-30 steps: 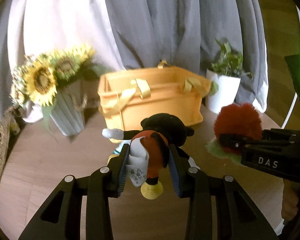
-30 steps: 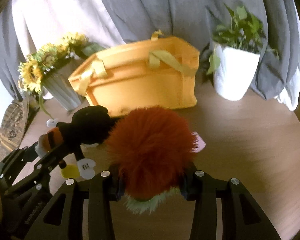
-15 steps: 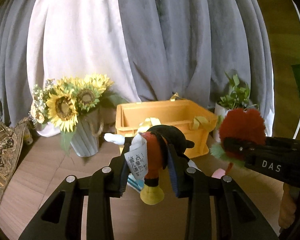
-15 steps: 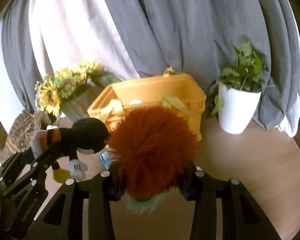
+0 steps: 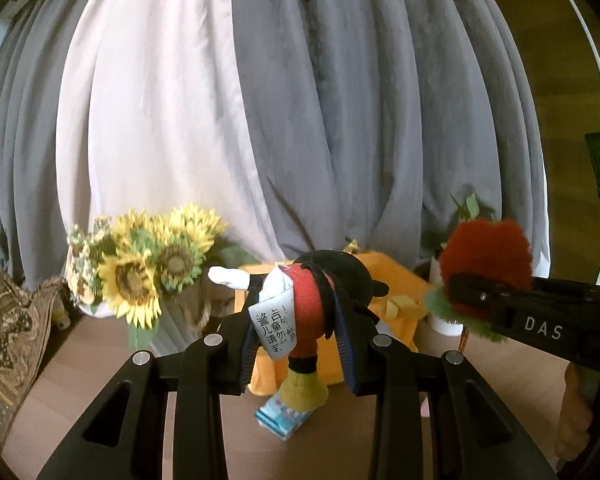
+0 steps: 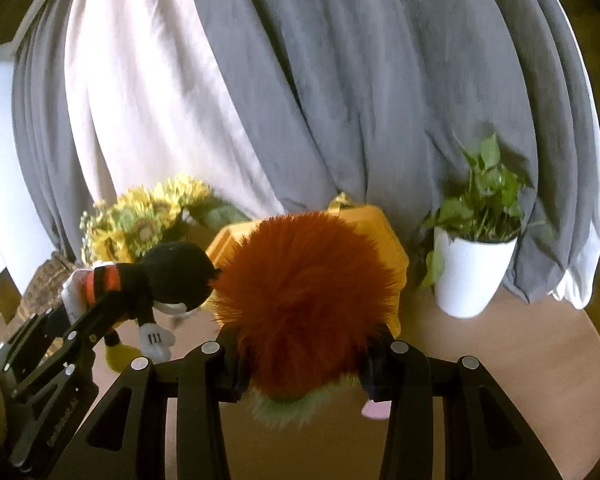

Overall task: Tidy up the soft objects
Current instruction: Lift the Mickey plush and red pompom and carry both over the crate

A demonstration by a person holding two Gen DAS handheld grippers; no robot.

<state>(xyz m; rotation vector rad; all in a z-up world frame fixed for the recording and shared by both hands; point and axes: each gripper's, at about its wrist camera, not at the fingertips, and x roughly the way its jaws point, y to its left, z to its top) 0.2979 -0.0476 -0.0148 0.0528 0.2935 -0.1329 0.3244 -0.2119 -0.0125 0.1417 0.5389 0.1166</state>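
Left gripper (image 5: pixel 298 344): fingers clamped on the mouse plush (image 5: pixel 320 300), pads on either side of its red middle; held in the air above the desk (image 5: pixel 100 364).
Mouse plush: black head pointing away toward the basket (image 5: pixel 396 304), yellow foot hanging down between the fingers, white tag with print on its left side, one white glove sticking out to the left.
Right gripper (image 6: pixel 300 364): fingers clamped on the red pompom (image 6: pixel 304 296), which bulges out above them; green fluff shows below the fingers.
Red pompom: held off the desk, in front of the basket, just right of the mouse plush.
Basket: orange, with yellow handles, standing on the desk behind both toys.
Sunflowers (image 5: pixel 140 264): in a ribbed vase left of the basket.
Plant (image 6: pixel 476 240): in a white pot right of the basket.
Small blue pack (image 5: pixel 280 420): on the desk below the plush's foot.
Curtain (image 5: pixel 300 100): grey and white, behind everything.
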